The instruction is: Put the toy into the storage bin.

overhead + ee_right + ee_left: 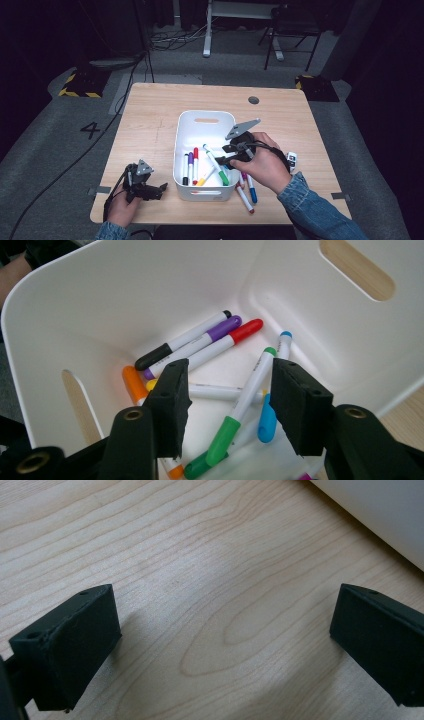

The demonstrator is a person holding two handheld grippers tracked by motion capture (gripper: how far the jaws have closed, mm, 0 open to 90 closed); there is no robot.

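Nearby, number 4 (90,130) on floor left of table (150,110).

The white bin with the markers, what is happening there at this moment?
A person is sorting markers into the white bin with two handheld grippers. The right gripper hangs over the bin, jaws apart and empty, above a green marker lying inside with the others. Two more markers still lie on the table beside the bin. The left gripper rests open on the table.
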